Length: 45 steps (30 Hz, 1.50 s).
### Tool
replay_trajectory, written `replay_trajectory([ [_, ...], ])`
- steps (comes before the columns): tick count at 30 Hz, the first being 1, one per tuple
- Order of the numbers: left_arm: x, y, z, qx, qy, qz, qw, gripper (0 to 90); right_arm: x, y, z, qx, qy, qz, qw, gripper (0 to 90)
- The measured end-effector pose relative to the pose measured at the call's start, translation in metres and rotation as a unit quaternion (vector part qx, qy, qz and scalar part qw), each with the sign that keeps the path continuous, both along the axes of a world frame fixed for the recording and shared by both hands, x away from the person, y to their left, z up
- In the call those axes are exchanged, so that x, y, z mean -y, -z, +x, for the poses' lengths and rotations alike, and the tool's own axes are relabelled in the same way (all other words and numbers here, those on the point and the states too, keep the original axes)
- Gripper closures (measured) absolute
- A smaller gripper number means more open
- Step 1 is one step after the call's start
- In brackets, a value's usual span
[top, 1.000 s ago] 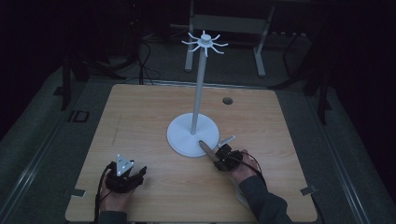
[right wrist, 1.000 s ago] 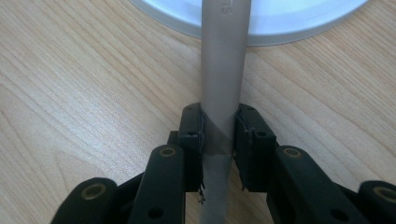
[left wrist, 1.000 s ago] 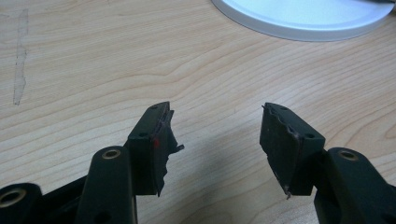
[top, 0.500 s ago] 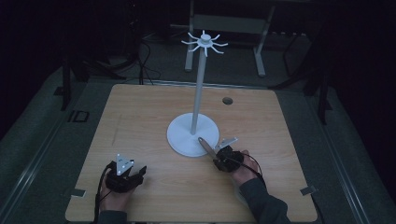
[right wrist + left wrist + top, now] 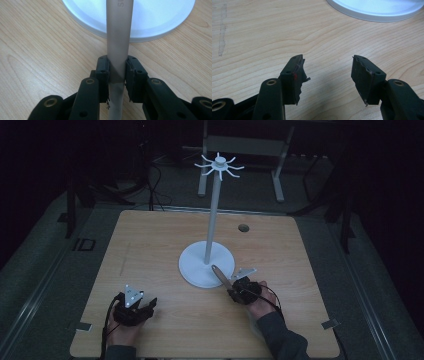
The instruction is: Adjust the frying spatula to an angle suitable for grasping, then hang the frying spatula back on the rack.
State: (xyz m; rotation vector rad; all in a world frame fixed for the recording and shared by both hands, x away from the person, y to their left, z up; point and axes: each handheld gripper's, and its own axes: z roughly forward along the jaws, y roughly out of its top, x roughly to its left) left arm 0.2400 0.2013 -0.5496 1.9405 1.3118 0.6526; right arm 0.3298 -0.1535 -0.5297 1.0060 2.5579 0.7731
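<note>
A white stand has a round base (image 5: 192, 267), a tall pole (image 5: 212, 215) and a ring of hooks (image 5: 219, 166) on top, and it stands mid-table. My right gripper (image 5: 231, 291) is shut on a grey-beige rod (image 5: 219, 275) whose far end lies over the base's near rim. In the right gripper view the rod (image 5: 118, 37) runs straight up between the closed jaws of the right gripper (image 5: 118, 72), across the base (image 5: 160, 17). My left gripper (image 5: 146, 304) rests at the near left, open; the left gripper (image 5: 327, 75) holds nothing, with the base's rim (image 5: 374, 13) ahead.
The wooden table (image 5: 150, 245) has a small round hole (image 5: 243, 227) at the back right. A faint scuff line (image 5: 222, 32) marks the wood to the left. Dark floor surrounds the table, with a metal frame (image 5: 245, 145) behind it.
The rod's far end has crept slightly farther over the base; the right hand has barely shifted. The left gripper has stayed put.
</note>
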Motion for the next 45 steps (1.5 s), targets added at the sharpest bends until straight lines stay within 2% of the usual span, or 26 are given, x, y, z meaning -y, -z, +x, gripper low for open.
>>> replay_trajectory([
  [9, 0.001, 0.0, 0.0, 0.001, 0.001, 0.0, 1.0, 43.6, 0.003, -0.005, -0.004, 0.016, 0.0, 0.013, 0.9998, 74.0],
  [14, 0.001, 0.0, 0.0, 0.002, 0.001, 0.0, 1.0, 43.5, 0.008, -0.016, -0.007, 0.036, 0.005, 0.026, 0.999, 74.0],
  [26, 0.0, -0.001, -0.001, 0.006, -0.002, -0.002, 1.0, 43.5, 0.012, -0.031, -0.008, 0.053, 0.01, 0.049, 0.9973, 74.0],
  [45, -0.001, -0.002, -0.002, 0.012, -0.006, -0.007, 0.9999, 43.5, 0.008, -0.052, -0.01, 0.097, 0.017, 0.083, 0.9917, 74.1],
])
